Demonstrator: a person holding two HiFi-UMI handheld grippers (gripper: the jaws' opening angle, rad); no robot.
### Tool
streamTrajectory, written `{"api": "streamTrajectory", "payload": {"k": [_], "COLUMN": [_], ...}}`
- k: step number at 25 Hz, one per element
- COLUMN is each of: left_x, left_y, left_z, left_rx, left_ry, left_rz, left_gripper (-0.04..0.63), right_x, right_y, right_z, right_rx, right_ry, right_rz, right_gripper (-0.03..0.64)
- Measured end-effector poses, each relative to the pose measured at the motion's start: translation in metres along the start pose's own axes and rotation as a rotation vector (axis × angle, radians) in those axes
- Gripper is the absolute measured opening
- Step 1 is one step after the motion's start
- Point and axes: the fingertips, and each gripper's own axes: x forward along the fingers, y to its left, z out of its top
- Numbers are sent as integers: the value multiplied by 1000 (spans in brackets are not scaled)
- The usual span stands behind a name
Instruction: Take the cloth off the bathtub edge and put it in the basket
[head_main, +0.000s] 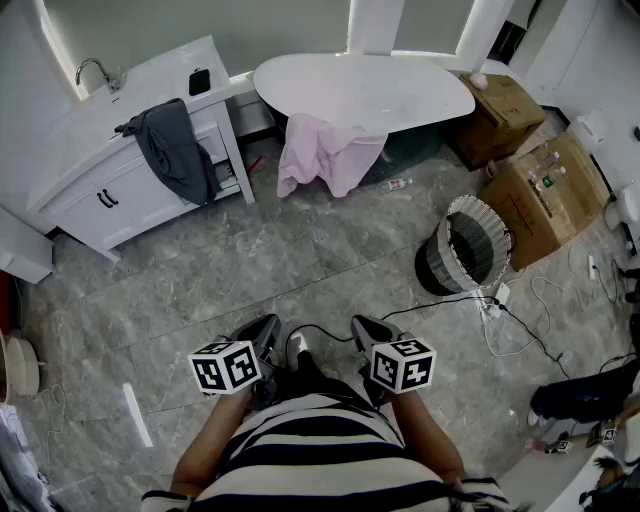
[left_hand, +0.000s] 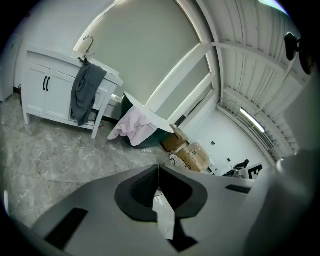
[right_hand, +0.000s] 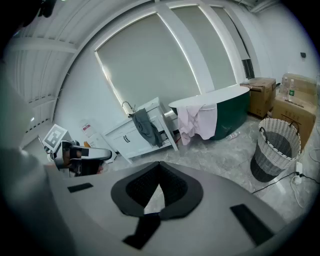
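Observation:
A pink cloth (head_main: 322, 152) hangs over the near edge of the white bathtub (head_main: 370, 88); it also shows as the pink cloth (left_hand: 131, 126) and the pink cloth (right_hand: 198, 121). The woven basket (head_main: 468, 246) stands on the floor to the right, seen too as the basket (right_hand: 276, 148). Both grippers are held close to the person's body, far from the tub. My left gripper (head_main: 268, 330) is shut and holds nothing. My right gripper (head_main: 362, 326) is shut and empty as well.
A white vanity (head_main: 120, 150) with a dark grey cloth (head_main: 172, 148) draped over it stands at the left. Cardboard boxes (head_main: 535, 180) sit right of the basket. A power strip and cables (head_main: 505, 305) lie on the floor near the basket. A small bottle (head_main: 395, 184) lies by the tub.

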Motion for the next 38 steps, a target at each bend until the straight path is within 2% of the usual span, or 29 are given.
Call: {"api": "streamTrajectory", "payload": {"k": [18, 22, 26, 30, 38], "left_x": [6, 12, 18, 28, 87], "left_y": [-28, -41, -48, -46, -43], "left_z": [-7, -6, 10, 25, 57], "left_rx": [83, 116, 154, 154, 165], "left_ry": [-35, -45, -76, -106, -35], "left_rz": [-15, -62, -104, -131, -173], "left_gripper": [20, 20, 19, 20, 18], "right_x": [-17, -17, -9, 0, 29], "right_y": [-15, -22, -28, -32, -52], "right_z": [-9, -12, -5, 7, 36], "right_rx": [25, 48, 46, 63, 97], "right_ry": [-22, -16, -8, -15, 13], "right_rz": [30, 35, 35, 33, -2], "right_gripper": [27, 28, 26, 27, 27]}}
